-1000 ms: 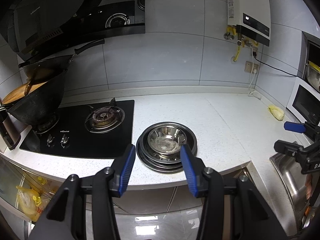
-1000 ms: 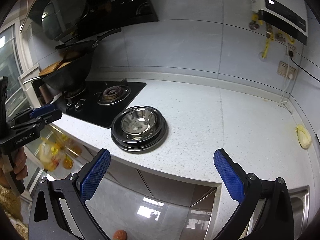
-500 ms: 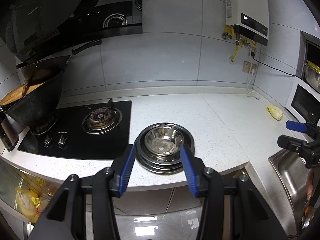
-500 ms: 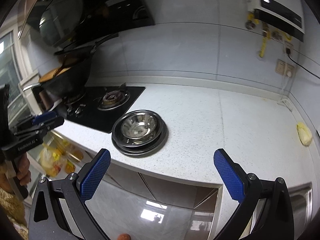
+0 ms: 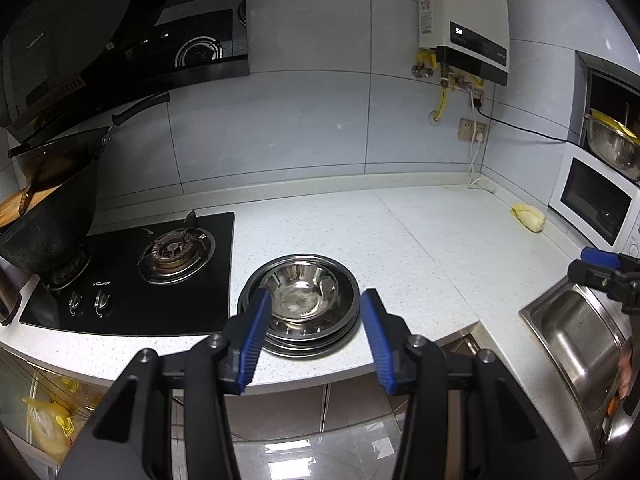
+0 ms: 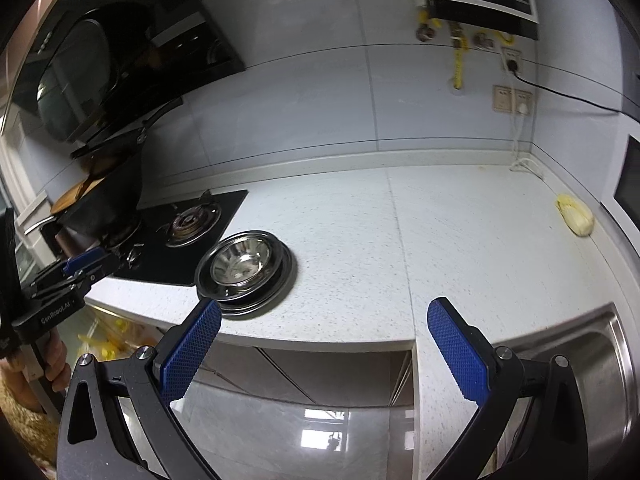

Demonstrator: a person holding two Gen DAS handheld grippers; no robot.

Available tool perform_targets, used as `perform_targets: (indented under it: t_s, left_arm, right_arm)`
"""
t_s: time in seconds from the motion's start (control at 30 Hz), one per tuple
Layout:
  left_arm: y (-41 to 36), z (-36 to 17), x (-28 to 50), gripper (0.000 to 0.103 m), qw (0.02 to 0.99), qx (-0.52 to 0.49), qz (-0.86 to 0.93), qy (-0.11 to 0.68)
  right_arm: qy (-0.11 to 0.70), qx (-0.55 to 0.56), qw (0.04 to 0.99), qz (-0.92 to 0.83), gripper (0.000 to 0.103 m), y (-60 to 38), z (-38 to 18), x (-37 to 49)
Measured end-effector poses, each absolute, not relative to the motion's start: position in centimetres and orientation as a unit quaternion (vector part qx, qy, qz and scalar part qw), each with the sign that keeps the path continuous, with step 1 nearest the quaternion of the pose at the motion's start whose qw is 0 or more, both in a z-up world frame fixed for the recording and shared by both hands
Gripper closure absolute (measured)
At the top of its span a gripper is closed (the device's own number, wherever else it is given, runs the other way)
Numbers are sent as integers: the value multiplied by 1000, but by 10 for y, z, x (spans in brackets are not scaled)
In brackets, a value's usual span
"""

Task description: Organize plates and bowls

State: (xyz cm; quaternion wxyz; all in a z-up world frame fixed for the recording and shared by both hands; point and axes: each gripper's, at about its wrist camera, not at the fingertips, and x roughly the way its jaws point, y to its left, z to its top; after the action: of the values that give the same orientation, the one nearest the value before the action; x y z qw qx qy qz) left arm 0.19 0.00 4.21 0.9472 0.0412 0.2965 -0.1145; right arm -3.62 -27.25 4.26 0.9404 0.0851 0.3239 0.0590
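Note:
A steel bowl (image 5: 300,290) sits inside a stack of steel plates (image 5: 336,330) on the white counter near its front edge, right of the hob. It also shows in the right wrist view, bowl (image 6: 239,264) on plates (image 6: 276,284). My left gripper (image 5: 314,336) is open and empty, in front of the stack and off the counter edge. My right gripper (image 6: 324,350) is open wide and empty, in front of the counter, right of the stack. The left gripper shows at the left edge of the right wrist view (image 6: 76,272).
A black gas hob (image 5: 132,276) with a wok (image 5: 48,220) lies left of the stack. A steel sink (image 5: 576,340) is at the right. A yellow cloth (image 5: 528,216) lies by the microwave (image 5: 596,204). A water heater (image 5: 460,16) hangs on the wall.
Both grippers have drifted slightly; the stack sits a little more to the right in the right wrist view. Both stay open. The bowl and plates have not moved.

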Motion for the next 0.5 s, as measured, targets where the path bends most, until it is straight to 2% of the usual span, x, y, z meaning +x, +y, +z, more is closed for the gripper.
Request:
perform_targets:
  t_s: [0.5]
  left_arm:
    - [32, 27, -8, 58, 947, 33, -72, 312]
  right_arm:
    - [342, 120, 931, 34, 1, -293, 23, -55]
